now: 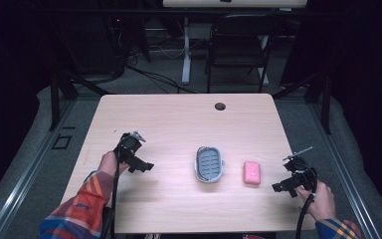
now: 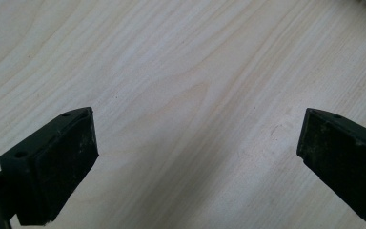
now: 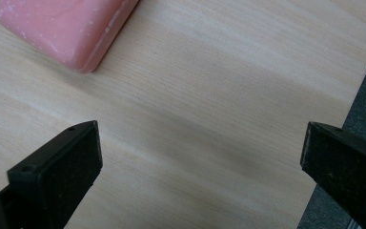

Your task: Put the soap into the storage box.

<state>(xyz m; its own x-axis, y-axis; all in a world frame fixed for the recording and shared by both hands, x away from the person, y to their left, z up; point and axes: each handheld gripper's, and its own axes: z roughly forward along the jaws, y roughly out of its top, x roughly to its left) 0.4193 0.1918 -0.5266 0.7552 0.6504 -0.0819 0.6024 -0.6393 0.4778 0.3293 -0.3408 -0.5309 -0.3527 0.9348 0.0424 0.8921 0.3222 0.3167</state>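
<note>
Nearby, rounded pink soap bar (image 1: 251, 172), slatted grey dish (image 1: 209, 164); both grippers' fingers (image 3: 62, 171) apart, empty.

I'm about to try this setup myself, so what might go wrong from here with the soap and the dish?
The right gripper hangs open near the table edge; a clumsy sideways grab may nudge the pink soap away. The soap looks smooth, so it may slip. The grey soap dish lies loose and could shift.

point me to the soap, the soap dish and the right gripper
soap (image 1: 251, 172): high view, middle of its pink top
soap dish (image 1: 209, 164): high view, ribbed floor inside the rim
right gripper (image 1: 282, 185): high view, midway between its fingertips
</note>
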